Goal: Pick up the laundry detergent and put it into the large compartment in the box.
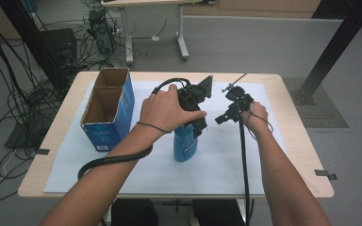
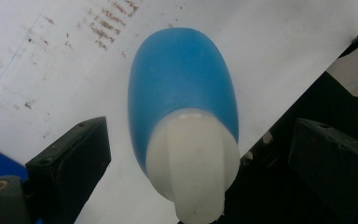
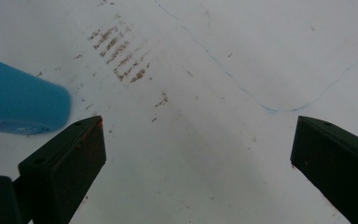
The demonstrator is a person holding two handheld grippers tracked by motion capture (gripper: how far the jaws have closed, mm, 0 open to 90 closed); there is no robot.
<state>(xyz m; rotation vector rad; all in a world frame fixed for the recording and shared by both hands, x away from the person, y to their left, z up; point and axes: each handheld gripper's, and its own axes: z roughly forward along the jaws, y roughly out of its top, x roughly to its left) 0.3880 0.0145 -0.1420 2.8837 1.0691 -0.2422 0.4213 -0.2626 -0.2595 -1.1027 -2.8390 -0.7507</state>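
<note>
Left gripper view: blue bottle [image 2: 182, 88] with white cap [image 2: 193, 158] seen from above, cap toward the camera, body running down to the white sheet [image 2: 279, 42]. Bottle upright, long axis vertical and roughly in line with the gripper's own. Jaws spread wide either side of the cap, both clear of it; cap sitting a little closer to the left pad than the right, so not quite centred. Cap's flat spout ridge pointing along the view's vertical, apparently in line with the pad faces, though blur makes that uncertain.

High view: left gripper [image 1: 193, 106] directly over the bottle [image 1: 185, 143], near the middle of the sheet [image 1: 122, 174]. Right gripper [image 1: 231, 110] just to the right, off the bottle, pointed at bare sheet. Open cardboard box [image 1: 107, 106], two compartments, standing at the left of the sheet, well apart from the bottle.

Right gripper view: jaws wide, nothing between them; bottle's base end [image 3: 23, 109] off at left.

Left hand clearly the nearer. Straight drop, slight shift to centre, then close on the cap or neck.
</note>
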